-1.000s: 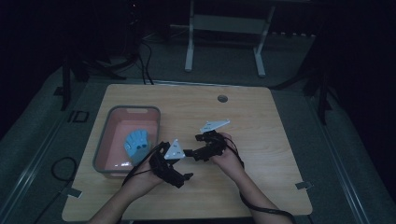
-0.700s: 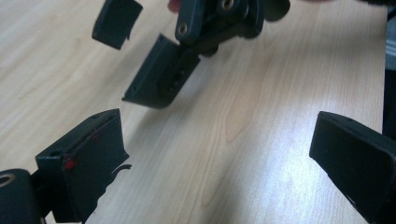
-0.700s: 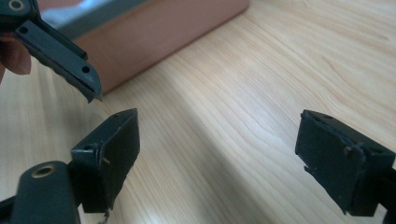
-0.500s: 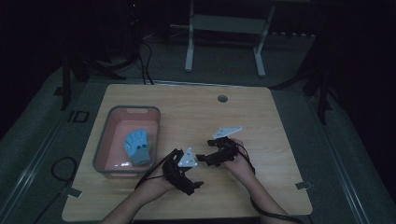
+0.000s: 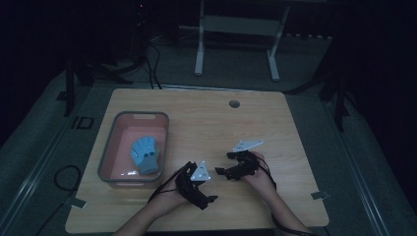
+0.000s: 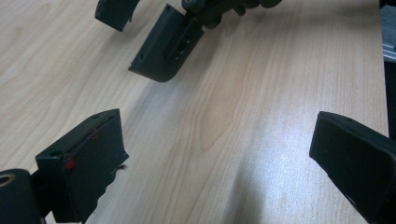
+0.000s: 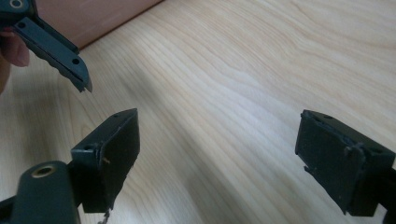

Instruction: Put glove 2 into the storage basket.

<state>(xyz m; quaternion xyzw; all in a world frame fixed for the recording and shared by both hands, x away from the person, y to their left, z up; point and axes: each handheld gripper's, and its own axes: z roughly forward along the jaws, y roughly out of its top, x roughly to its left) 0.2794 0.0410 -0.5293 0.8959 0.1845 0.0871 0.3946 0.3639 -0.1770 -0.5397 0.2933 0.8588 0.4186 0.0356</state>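
Wood table (image 5: 206, 123) dim | L gripper (image 6: 219, 158) & R gripper (image 7: 219, 154) jaws wide apart, empty | blue glove (image 5: 146, 154) unclear in bin (image 5: 109, 147)

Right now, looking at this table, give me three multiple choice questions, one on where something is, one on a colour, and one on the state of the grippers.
1. Where does the glove lie?
A. Inside the bin
B. On the bare table by the round hole
C. Between a gripper's jaws

2. What colour is the glove?
A. Red
B. Blue
C. Yellow

3. How do the two grippers stand?
A. Both shut on the glove
B. One open, one shut
C. Both open and holding nothing

Answers:
1. A, since the glove rests in the pink bin at the table's left side.
2. B, since it shows light blue against the pink floor of the bin.
3. C, since the left gripper and the right gripper each show wide-apart jaws with bare wood between them.
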